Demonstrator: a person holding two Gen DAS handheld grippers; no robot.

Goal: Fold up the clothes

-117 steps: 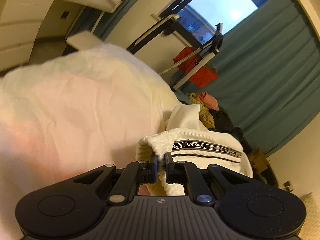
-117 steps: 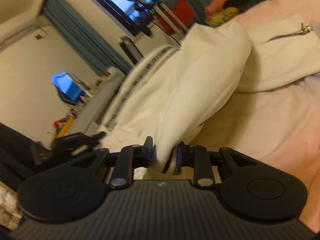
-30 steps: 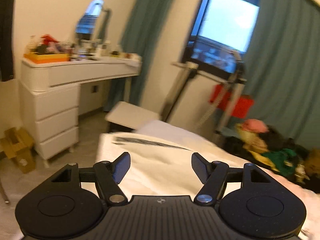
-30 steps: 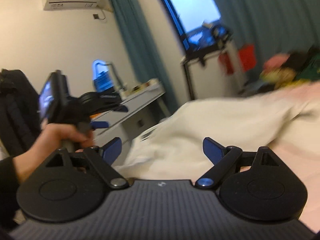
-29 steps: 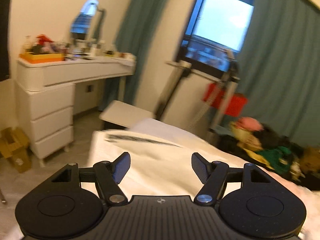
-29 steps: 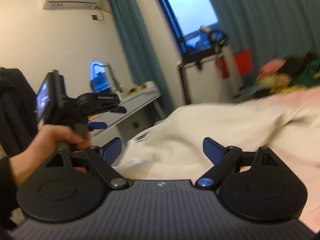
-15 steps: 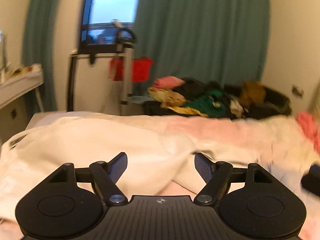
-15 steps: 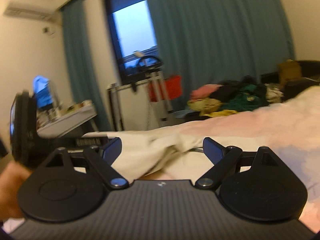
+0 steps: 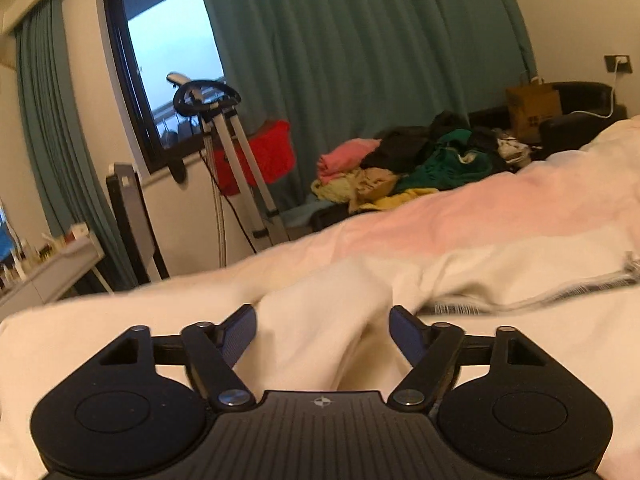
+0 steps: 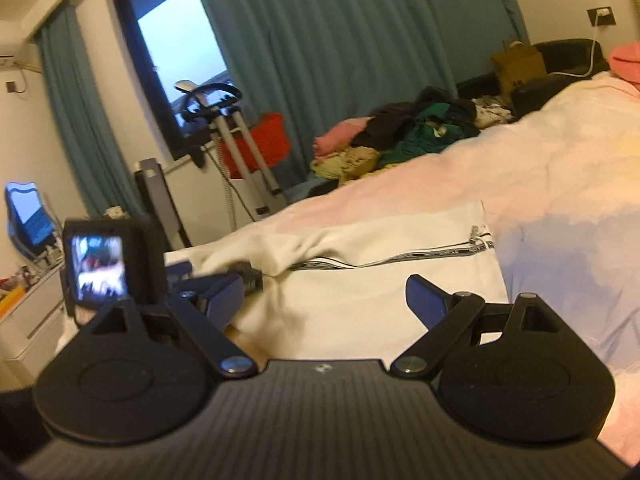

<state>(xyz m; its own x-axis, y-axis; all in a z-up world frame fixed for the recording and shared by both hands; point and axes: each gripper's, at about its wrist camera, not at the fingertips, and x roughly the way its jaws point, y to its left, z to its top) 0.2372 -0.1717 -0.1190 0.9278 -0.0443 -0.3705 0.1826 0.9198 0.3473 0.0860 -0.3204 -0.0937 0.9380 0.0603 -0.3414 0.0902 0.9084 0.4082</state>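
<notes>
A white garment (image 9: 328, 320) with a black-and-white striped band (image 9: 532, 294) lies spread on the pale pink bed (image 9: 500, 216). My left gripper (image 9: 322, 330) hovers low over a raised fold of it, open, the fold lying between the fingers without being pinched. In the right wrist view the same white garment (image 10: 380, 280) shows its striped band and zipper (image 10: 420, 258). My right gripper (image 10: 324, 300) is open just above its near edge. The left gripper (image 10: 208, 288) with its camera screen appears at the left, beside the cloth.
A heap of coloured clothes (image 9: 404, 168) lies past the bed's far side, before teal curtains (image 9: 360, 60). An exercise machine (image 9: 224, 152) with a red cloth stands by the window. A white dresser (image 9: 44, 272) is at the left. A pink item (image 10: 626, 60) sits at the far right.
Both grippers, shut on the garment seconds ago, now stand open. Over the last second both views swung right from the dresser toward the curtains and dropped closer to the cloth.
</notes>
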